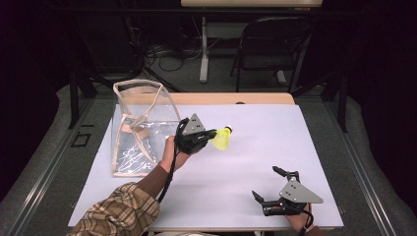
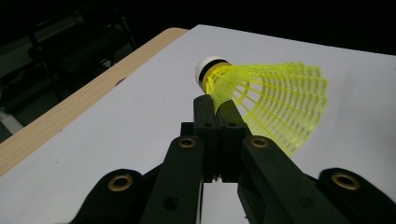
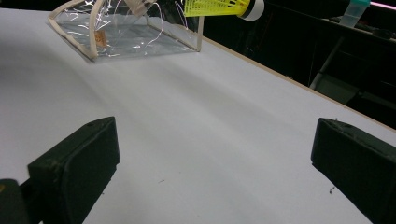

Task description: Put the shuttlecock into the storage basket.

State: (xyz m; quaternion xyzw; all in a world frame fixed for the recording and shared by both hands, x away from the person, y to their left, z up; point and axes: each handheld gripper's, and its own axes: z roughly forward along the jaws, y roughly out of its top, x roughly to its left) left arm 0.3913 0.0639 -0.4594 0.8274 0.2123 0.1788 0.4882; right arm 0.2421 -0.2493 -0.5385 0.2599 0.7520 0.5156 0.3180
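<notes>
At the left of the surface [image 1: 255, 147] a clear bag [image 1: 140, 128] stands open, its walls glinting so its inside is hard to read. Just right of it, a forearm in a plaid sleeve [image 1: 118, 214] reaches up from the near edge, the hand tipped so the left claw [image 1: 212, 132] points rightward, level above the surface. Its jaws are pressed together on the rim of a yellow shuttlecock [image 2: 266, 102], which hangs clear of the surface with its white cork [image 2: 208, 67] away from the bag. Well apart, at the near right corner, the right claw [image 1: 266, 183] rests low with jaws spread wide and nothing between them; its hand is cut off by the frame's edge. Beyond the surface stands a dark chair [image 1: 273, 44].
</notes>
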